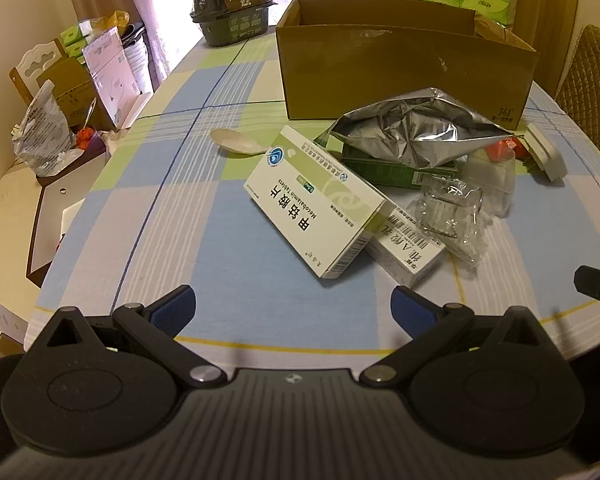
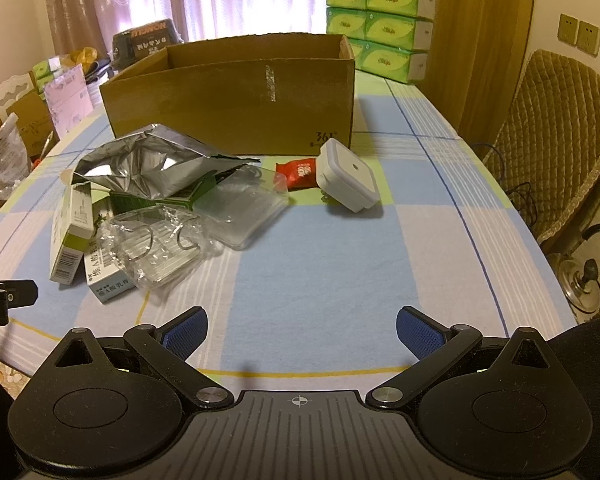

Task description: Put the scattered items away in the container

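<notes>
An open brown cardboard box [image 1: 400, 72] [image 2: 232, 100] stands on the checked tablecloth. In front of it lies a heap: a crumpled silver foil bag [image 1: 412, 132] [image 2: 148, 164], a white-and-green medicine box [image 1: 312, 200] [image 2: 70, 232], a smaller white box [image 1: 404, 248] [image 2: 104, 276], a green box [image 1: 380, 170], clear plastic packaging [image 1: 452, 212] [image 2: 160, 248], a red sachet [image 2: 298, 174] and a white plug adapter [image 2: 346, 176] [image 1: 544, 152]. My left gripper [image 1: 292, 308] hangs open just short of the medicine box. My right gripper [image 2: 302, 328] is open over bare cloth, empty.
A pale spoon-like piece [image 1: 236, 144] lies left of the heap. A dark packaged tub [image 1: 232, 8] sits at the table's far end, stacked green tissue packs [image 2: 380, 24] behind the box. A padded chair [image 2: 552, 140] stands at the right, cluttered boxes [image 1: 80, 92] at the left.
</notes>
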`<action>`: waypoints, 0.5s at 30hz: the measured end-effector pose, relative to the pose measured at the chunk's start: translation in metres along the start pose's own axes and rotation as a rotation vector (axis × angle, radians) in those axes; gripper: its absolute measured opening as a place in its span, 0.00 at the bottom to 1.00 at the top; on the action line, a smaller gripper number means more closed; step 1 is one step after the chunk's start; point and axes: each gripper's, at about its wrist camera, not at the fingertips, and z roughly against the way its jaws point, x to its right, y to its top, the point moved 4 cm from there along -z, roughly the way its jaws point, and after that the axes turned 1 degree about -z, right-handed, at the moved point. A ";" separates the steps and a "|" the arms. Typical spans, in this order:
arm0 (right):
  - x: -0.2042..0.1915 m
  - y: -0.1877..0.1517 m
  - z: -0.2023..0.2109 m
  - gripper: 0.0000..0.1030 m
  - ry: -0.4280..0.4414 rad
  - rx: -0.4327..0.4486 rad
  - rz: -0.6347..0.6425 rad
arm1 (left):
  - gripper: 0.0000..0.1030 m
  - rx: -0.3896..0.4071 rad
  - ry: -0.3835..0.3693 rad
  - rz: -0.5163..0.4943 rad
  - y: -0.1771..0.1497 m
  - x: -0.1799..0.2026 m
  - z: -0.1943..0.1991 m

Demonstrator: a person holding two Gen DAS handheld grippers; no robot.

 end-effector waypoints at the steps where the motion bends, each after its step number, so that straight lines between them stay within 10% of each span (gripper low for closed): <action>1: 0.000 0.001 0.000 1.00 -0.003 -0.005 -0.002 | 0.99 0.000 -0.001 -0.001 0.000 0.000 0.000; 15: 0.000 0.005 0.000 1.00 0.037 -0.020 -0.026 | 1.00 0.019 -0.010 -0.036 0.006 0.000 0.002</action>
